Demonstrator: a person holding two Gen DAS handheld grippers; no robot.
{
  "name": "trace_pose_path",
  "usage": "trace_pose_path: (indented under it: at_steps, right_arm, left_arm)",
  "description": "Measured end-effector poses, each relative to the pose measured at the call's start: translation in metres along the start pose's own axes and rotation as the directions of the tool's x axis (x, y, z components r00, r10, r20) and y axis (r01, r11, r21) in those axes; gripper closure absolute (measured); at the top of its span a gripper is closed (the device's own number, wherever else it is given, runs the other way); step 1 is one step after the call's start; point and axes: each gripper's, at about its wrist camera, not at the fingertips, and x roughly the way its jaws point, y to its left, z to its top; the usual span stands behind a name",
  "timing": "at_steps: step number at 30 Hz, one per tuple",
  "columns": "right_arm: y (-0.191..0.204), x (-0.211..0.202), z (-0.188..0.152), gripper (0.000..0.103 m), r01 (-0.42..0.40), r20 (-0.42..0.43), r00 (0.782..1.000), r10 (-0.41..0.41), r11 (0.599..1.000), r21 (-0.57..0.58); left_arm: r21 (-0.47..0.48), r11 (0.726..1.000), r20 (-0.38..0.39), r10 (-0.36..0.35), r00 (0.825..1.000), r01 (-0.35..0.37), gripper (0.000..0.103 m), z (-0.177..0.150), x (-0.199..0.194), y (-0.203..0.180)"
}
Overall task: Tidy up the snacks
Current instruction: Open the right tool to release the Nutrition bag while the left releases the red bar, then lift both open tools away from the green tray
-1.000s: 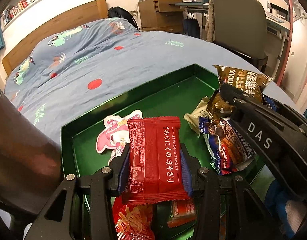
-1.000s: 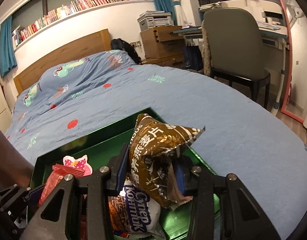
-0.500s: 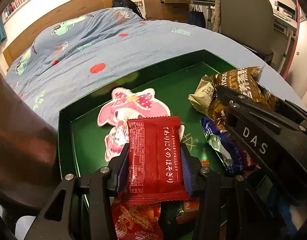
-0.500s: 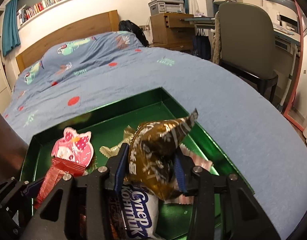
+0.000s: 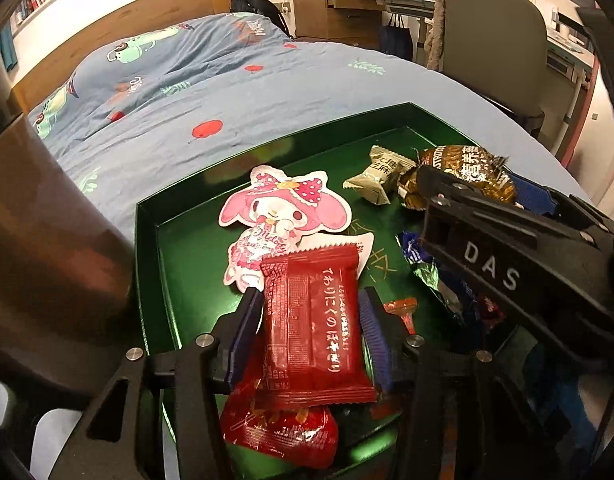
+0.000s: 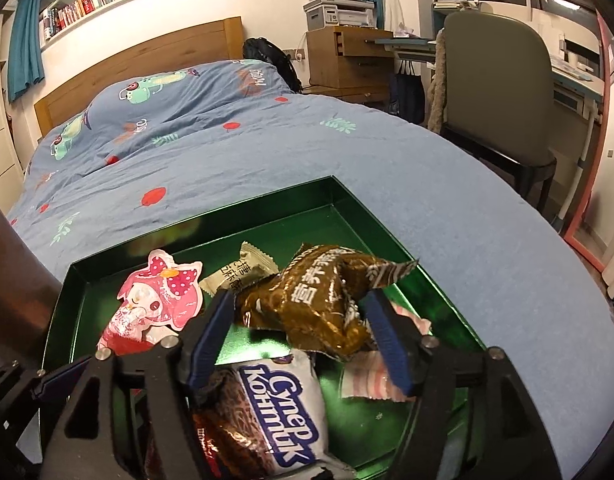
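Bed point(image 6: 447, 216) with blue printed duvet carries my green tray point(image 6: 371, 216) at its near end. Only the tray sits directly on it; far half bare.

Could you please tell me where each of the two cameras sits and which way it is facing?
Left wrist: on the left gripper, angled down into the green tray; its fingers flank a red packet; the right gripper crosses at right.
Right wrist: on the right gripper, angled down at the tray; its jaws stand wide around a brown packet.
Shared: tray, brown packet, pink character packet, bed, chair.
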Motion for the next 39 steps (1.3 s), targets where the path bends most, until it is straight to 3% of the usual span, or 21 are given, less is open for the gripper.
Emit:
trace_pose_path:
  at_steps: [1, 9, 29, 39]
  right_arm:
    - [0.000, -0.001, 0.001, 0.005, 0.001, 0.003, 1.000, -0.001, 1.000, 0.003]
    - [0.002, -0.015, 0.009, 0.000, 0.022, 0.031, 0.999, -0.022, 1.000, 0.001]
    - [0.046, -0.077, 0.035, 0.000, 0.021, 0.087, 0.996, -0.015, 0.998, -0.061]
    - [0.068, -0.117, -0.009, 0.000, 0.014, 0.010, 1.000, -0.013, 0.991, -0.132]
  left_arm:
    - [0.001, 1.000, 0.003, 0.002, 1.000, -0.002, 0.055, -0.001, -0.002, 0.001]
    - [-0.019, 1.000, 0.027, 0.007, 1.000, -0.007, 0.049, -0.009, -0.023, 0.010]
    - [-0.063, 0.998, 0.015, 0.014, 1.000, -0.013, 0.047, -0.064, -0.098, 0.042]
    - [-0.151, 0.987, 0.035, 0.056, 0.998, -0.050, 0.044, -0.099, -0.144, 0.075]
